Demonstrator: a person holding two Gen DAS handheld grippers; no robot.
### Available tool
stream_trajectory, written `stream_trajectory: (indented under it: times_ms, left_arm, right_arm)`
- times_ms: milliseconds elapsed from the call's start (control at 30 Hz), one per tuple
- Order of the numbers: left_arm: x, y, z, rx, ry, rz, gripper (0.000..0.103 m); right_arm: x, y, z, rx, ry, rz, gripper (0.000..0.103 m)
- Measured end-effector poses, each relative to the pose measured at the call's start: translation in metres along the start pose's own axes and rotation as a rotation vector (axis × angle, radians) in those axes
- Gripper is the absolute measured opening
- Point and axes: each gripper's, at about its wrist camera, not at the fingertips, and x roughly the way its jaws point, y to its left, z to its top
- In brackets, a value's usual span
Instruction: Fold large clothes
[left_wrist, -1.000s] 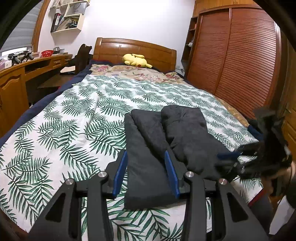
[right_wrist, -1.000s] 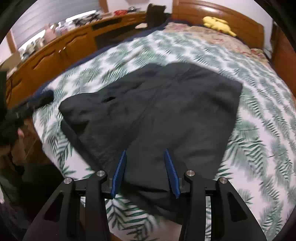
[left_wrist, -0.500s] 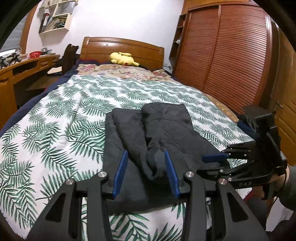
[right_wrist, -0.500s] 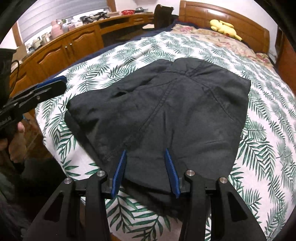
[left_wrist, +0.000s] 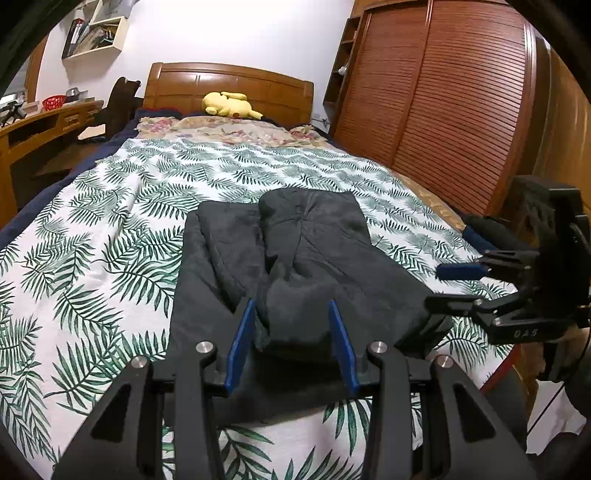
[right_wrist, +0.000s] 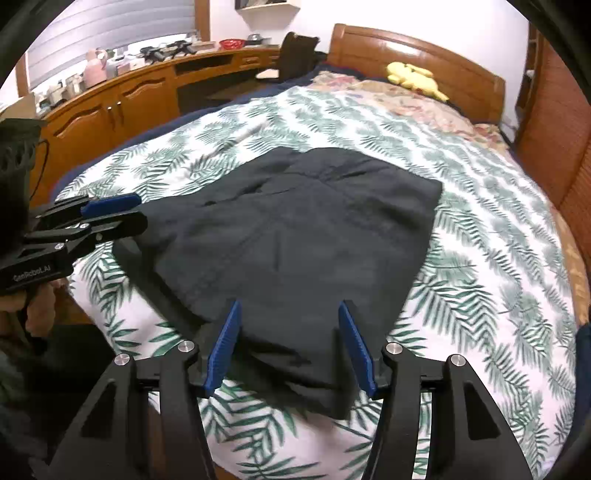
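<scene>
Left hand-held gripper (left_wrist: 291, 339): blue pads spread wide, gripping nothing, hovering over the near hem, probably lining up a pinch.
Right hand-held gripper (right_wrist: 291, 343): same deal, wide open and empty at the other near corner.
Dark grey fleece garment (left_wrist: 295, 266): partly folded, flat at the foot end of the leaf-print bedspread (left_wrist: 110, 229).
Why there: guessing the bed gives room for the next fold.

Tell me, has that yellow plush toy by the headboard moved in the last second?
No. The yellow plush toy lies on the same spot against the wooden headboard as before; only the cameras shifted.
</scene>
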Motion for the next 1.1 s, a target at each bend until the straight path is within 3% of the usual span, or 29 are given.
stream_trajectory:
  times_ms: [333,367,400,500,800,1100]
  left_arm:
    - [0.005,-0.001,-0.003,0.004,-0.008,0.005,0.038]
    - [0.005,-0.002,-0.004,0.012,-0.011,-0.002,0.018]
    - [0.005,-0.004,-0.004,0.021,-0.005,0.001,0.010]
    - [0.004,-0.007,-0.006,0.044,-0.004,0.019,0.005]
    - [-0.027,0.022,-0.004,-0.015,-0.084,0.080,0.004]
    - [-0.032,0.048,-0.015,-0.031,-0.051,0.135,0.004]
  right_arm:
    - [-0.002,-0.015,-0.011,0.042,0.004,-0.013,0.058]
    - [-0.001,-0.016,-0.011,0.044,0.004,-0.014,0.058]
    - [-0.001,-0.016,-0.011,0.046,0.004,-0.016,0.058]
    - [-0.002,-0.016,-0.010,0.049,-0.003,-0.019,0.058]
    - [-0.004,-0.003,0.001,0.013,-0.026,0.020,0.058]
    - [0.014,0.017,0.006,-0.016,-0.019,0.091,0.056]
